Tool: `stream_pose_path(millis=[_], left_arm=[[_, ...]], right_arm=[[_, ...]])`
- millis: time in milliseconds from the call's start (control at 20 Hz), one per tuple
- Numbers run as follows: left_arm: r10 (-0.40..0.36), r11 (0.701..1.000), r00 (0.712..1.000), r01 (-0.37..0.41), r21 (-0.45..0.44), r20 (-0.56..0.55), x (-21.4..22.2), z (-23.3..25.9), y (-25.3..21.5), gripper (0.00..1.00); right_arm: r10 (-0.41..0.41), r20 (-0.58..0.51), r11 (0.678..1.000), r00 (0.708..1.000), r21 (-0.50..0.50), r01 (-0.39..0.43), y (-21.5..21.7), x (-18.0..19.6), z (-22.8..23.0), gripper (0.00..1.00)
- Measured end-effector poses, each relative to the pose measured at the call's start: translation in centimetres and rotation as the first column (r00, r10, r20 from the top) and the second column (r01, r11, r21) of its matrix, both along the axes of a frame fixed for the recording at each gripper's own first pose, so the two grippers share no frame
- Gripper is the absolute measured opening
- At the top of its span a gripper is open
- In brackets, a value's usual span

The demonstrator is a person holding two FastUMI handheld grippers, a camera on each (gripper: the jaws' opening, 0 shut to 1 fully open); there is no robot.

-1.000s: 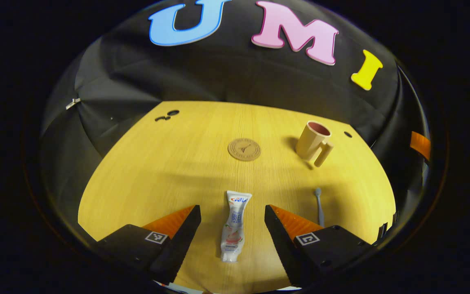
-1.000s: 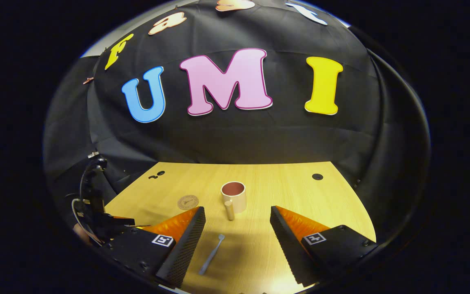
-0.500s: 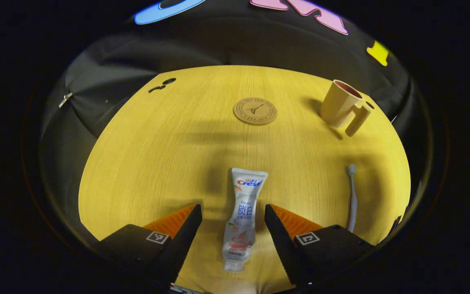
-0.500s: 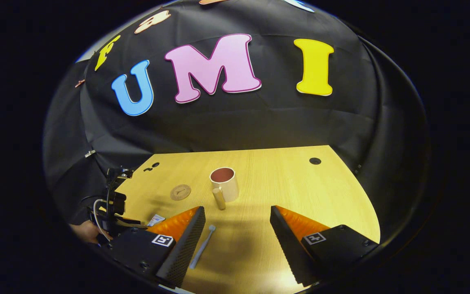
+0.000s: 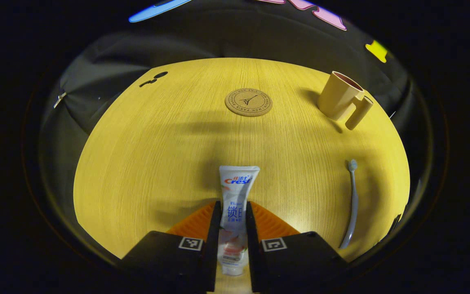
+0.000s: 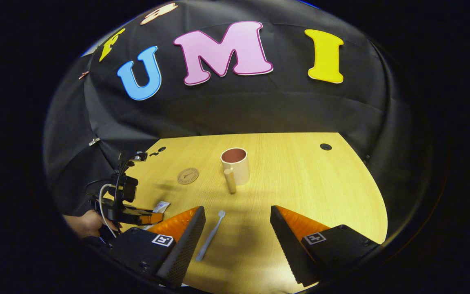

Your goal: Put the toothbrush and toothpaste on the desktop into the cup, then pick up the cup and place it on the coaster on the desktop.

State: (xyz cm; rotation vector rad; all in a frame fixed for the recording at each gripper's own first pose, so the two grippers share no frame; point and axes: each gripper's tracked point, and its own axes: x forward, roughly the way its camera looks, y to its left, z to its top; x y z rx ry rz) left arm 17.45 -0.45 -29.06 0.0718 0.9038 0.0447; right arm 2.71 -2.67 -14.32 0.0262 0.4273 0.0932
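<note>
A white toothpaste tube (image 5: 237, 188) lies lengthwise on the wooden desktop (image 5: 157, 155). My left gripper (image 5: 233, 212) is shut on its lower half, both fingers pressing its sides. A pale grey toothbrush (image 5: 351, 204) lies to the right, head pointing away. The beige cup (image 5: 338, 100) with a handle stands upright at the far right, and the round cork coaster (image 5: 248, 102) lies at the far middle. In the right gripper view, my right gripper (image 6: 237, 218) hangs open above the desk, with the toothbrush (image 6: 210, 236) by its left finger and the cup (image 6: 236, 165) beyond. The left gripper (image 6: 137, 214) shows at the left, held by a hand.
Black cloth walls close the booth behind and beside the desk. Small dark holes mark the desktop at the far left (image 5: 160, 75) and far right (image 6: 325, 146). A cable (image 6: 102, 200) loops from the left gripper. The coaster (image 6: 188, 176) lies left of the cup.
My left gripper lowered over the toothpaste tube and its fingers closed on it from wide open. The right gripper stayed open and shifted slightly, bringing the cup and toothbrush more into view.
</note>
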Motion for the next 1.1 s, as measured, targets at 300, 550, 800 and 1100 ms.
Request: stream_pose_path(millis=[300,550,800,1100], left_arm=[[-0.021,0.996,0.999,0.024,-0.087,0.042,-1.2,1.0,0.3,0.22],[-0.040,0.978,0.991,0.065,-0.198,0.126,-5.2,3.4,0.4,0.21],[-0.064,0.983,0.976,0.098,-0.154,0.210,-10.6,5.0,2.2,0.21],[-0.062,0.991,0.968,0.089,-0.101,0.245,-14.0,6.5,4.1,0.21]], right_arm=[[-0.011,-0.184,1.000,0.983,-0.002,0.011,3.3,-1.3,-5.1,0.98],[0.022,-0.273,0.999,0.962,-0.030,-0.031,6.7,-0.2,-7.7,0.99],[-0.041,-0.372,0.999,0.927,-0.011,0.040,7.3,1.8,-11.4,0.99],[-0.122,-0.461,0.992,0.879,-0.086,0.092,6.3,3.0,-15.1,0.99]])
